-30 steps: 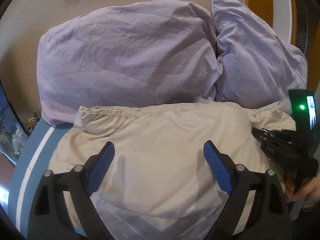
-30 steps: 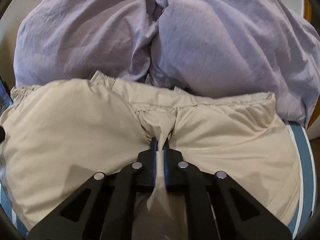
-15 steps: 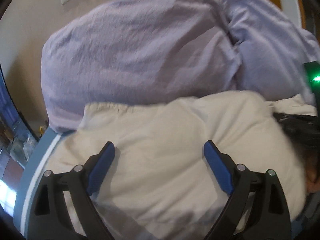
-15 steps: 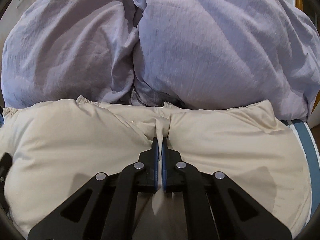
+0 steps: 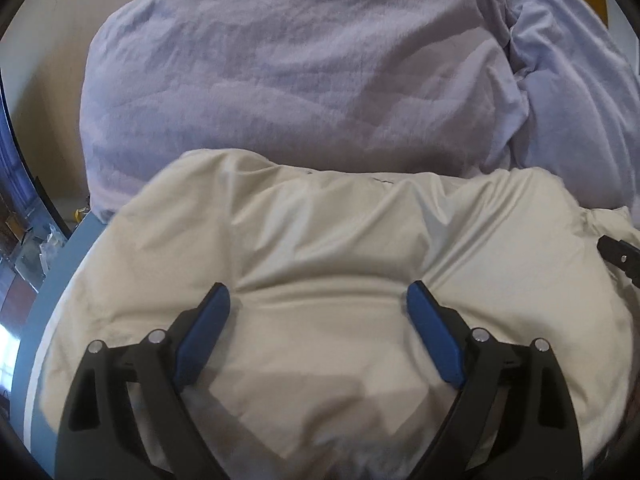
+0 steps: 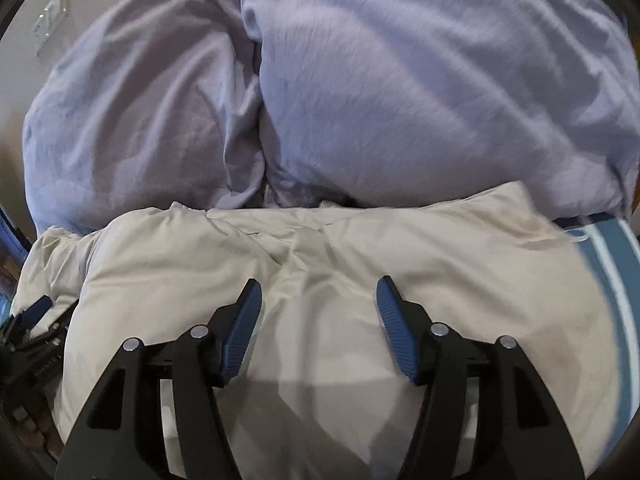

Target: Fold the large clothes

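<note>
A large cream garment (image 5: 328, 248) lies folded and puffed on the bed, its far edge against the pillows; it also fills the lower half of the right wrist view (image 6: 320, 248). My left gripper (image 5: 318, 304) is open and empty just above the cloth, over its left part. My right gripper (image 6: 318, 292) is open and empty over the garment's middle crease. The left gripper's body shows at the left edge of the right wrist view (image 6: 32, 328), and a tip of the right gripper shows at the right edge of the left wrist view (image 5: 620, 256).
Two lilac pillows (image 5: 288, 76) (image 6: 432, 88) lie right behind the garment against a beige wall. A blue bedcover with white stripes (image 6: 608, 256) shows at the bed's sides (image 5: 60, 272). A wall socket (image 6: 50, 22) is at the upper left.
My right gripper was shut on a pinch of the cream cloth; it has opened and let the cloth drop flat. Both grippers have moved forward toward the pillows.
</note>
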`<action>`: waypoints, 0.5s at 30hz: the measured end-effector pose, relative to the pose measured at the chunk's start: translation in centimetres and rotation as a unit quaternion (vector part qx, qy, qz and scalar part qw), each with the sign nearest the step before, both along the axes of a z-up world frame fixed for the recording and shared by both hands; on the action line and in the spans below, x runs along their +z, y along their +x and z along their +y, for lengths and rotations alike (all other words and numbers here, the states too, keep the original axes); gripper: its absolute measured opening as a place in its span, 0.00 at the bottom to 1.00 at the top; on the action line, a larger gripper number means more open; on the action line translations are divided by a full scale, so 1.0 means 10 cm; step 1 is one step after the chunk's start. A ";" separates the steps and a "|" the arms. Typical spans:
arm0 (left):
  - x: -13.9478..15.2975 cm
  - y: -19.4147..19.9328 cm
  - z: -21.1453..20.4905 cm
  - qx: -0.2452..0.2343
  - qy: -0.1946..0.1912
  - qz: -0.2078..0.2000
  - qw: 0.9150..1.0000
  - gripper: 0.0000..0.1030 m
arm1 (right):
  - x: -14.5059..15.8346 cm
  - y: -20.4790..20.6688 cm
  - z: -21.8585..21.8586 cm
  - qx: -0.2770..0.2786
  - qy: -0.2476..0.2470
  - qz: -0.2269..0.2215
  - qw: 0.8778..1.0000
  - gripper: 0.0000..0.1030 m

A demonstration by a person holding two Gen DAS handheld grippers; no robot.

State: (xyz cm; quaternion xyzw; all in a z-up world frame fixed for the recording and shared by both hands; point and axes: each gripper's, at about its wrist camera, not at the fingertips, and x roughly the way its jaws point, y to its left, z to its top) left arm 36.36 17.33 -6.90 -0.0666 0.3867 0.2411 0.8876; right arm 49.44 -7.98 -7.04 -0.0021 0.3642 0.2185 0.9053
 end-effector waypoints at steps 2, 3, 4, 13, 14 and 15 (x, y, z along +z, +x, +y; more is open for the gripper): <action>0.12 -0.14 0.05 0.001 0.008 -0.014 1.000 0.87 | 0.05 -0.05 -0.13 -0.011 -0.003 -0.011 1.000 0.61; 0.15 -0.17 0.06 0.003 0.012 -0.018 1.000 0.87 | 0.08 -0.07 -0.16 -0.013 -0.002 -0.013 1.000 0.61; 0.20 -0.21 0.08 0.006 0.017 -0.022 1.000 0.87 | 0.09 -0.09 -0.18 -0.011 -0.001 -0.014 1.000 0.61; 0.23 -0.27 0.09 0.011 0.027 -0.020 0.999 0.87 | 0.14 -0.50 0.35 0.101 0.014 -0.024 0.994 0.61; 0.23 -0.27 0.08 0.011 0.031 -0.018 0.999 0.87 | 0.12 -0.52 0.41 0.104 0.008 -0.025 0.994 0.61; 0.21 -0.26 0.06 0.012 0.035 -0.015 0.999 0.87 | 0.07 -0.53 0.48 0.102 -0.004 -0.029 0.994 0.61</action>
